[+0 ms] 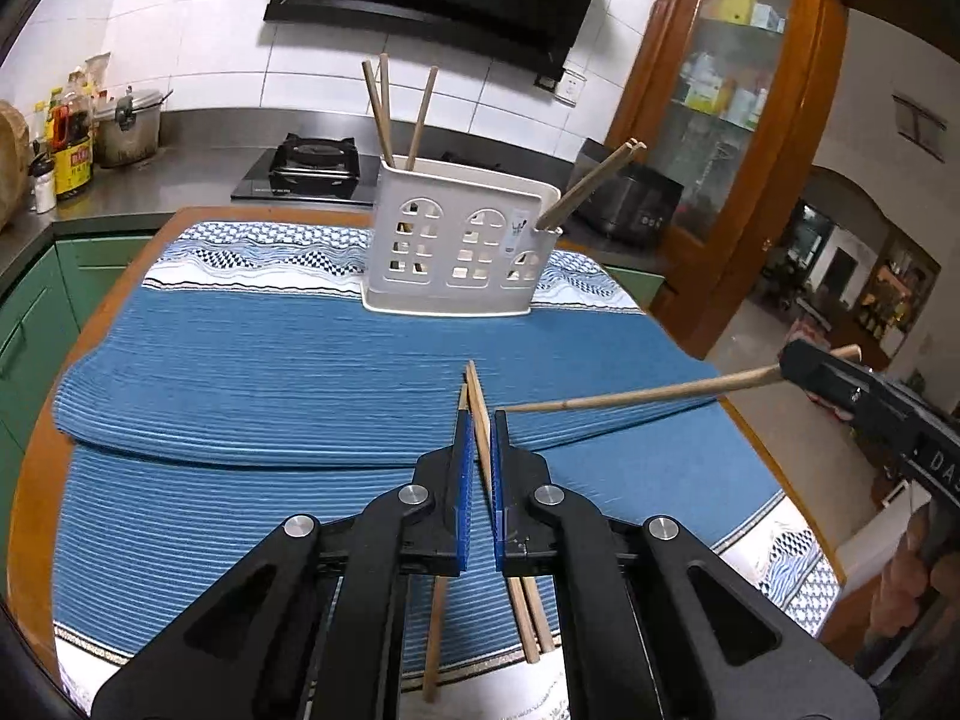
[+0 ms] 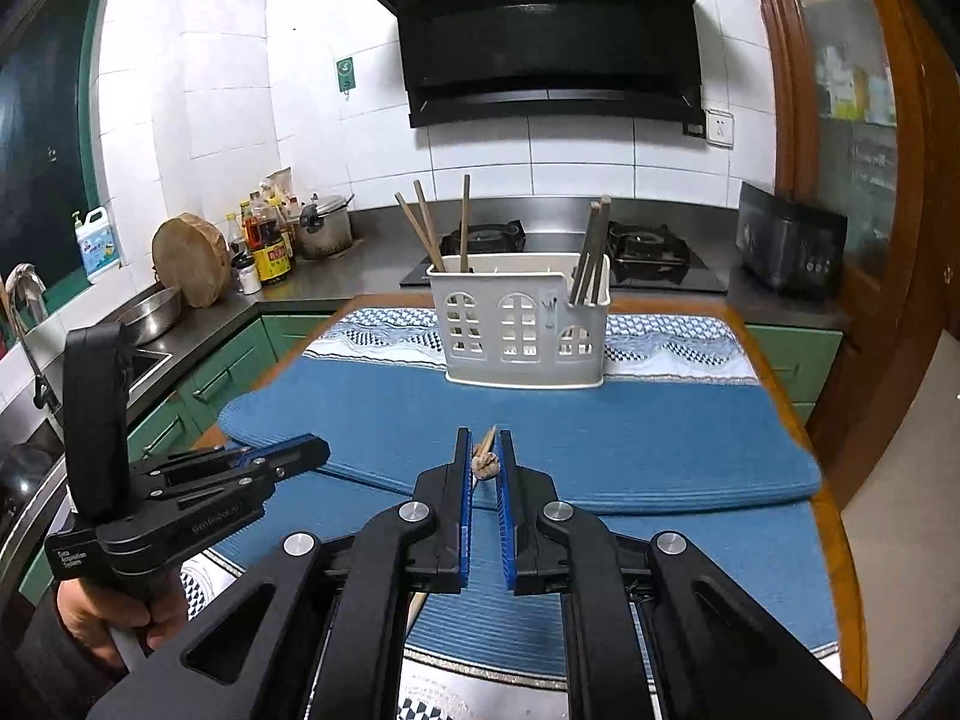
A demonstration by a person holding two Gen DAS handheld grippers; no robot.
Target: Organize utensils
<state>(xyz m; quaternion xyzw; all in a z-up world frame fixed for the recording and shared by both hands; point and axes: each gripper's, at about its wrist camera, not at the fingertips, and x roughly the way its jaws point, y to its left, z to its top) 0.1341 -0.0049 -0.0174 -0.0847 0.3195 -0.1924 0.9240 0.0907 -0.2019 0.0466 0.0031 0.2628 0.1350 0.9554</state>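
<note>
Clearly, both tools are clamped on chopsticks above the table (image 1: 36, 480). The left gripper (image 1: 478, 420) has its blue pads closed on a pair of wooden chopsticks (image 1: 477, 402) whose tips poke out just past the fingertips, while their long ends run back beneath the tool toward the table's near edge. The right gripper (image 2: 483, 450) pinches another chopstick (image 1: 630, 399) near its thick end; in the left wrist view its thin tip reaches across to just beside the left gripper's fingertips.

A blue ribbed mat (image 1: 270, 372) covers most of the table, over a patterned cloth (image 1: 252, 252) that shows along the far edge and near corners. The white chopstick holder (image 2: 516, 324) stands upright at the far edge, near the middle. Three chopsticks (image 2: 432, 228) stand in its left compartment, and a pair (image 2: 591, 252) leans in the right one; the middle compartment looks free.

Between the grippers and the holder the mat lies bare. Bare wood rims the table on both sides.
</note>
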